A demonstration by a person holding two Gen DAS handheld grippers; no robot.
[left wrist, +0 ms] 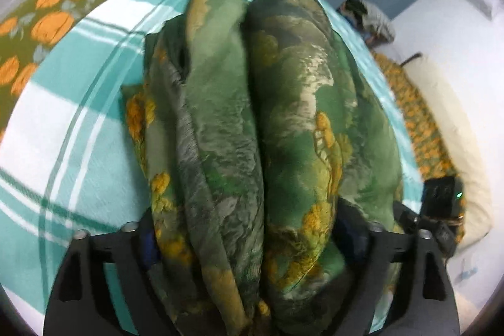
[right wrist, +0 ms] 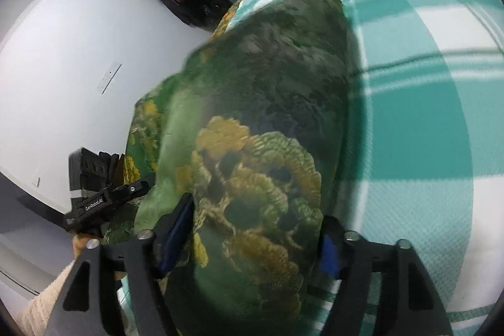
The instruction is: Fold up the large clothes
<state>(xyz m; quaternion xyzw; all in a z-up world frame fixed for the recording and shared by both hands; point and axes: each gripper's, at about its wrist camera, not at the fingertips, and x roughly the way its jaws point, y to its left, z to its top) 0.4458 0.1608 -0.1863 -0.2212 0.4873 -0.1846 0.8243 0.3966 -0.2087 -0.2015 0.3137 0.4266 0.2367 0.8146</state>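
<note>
Both pinching green floral garment [left wrist: 252,128]: left gripper [left wrist: 249,244], right gripper [right wrist: 252,244]. Thick slippery bunches between fingers; could slide out, undoing fold.

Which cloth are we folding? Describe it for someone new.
Find the bed with the teal-and-white checked blanket. Bunched above it, between both grippers' fingers, is the green garment: silky, mottled, with yellow-orange flowers, unlike the olive sheet printed with orange fruit.

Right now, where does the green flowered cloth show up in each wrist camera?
Left wrist: green flowered cloth fills the centre, bunched between the left hand-held gripper fingers.
Right wrist: it fills centre-left, between the right hand-held gripper fingers.
Shared landmark: the teal checked blanket beneath it.
</note>
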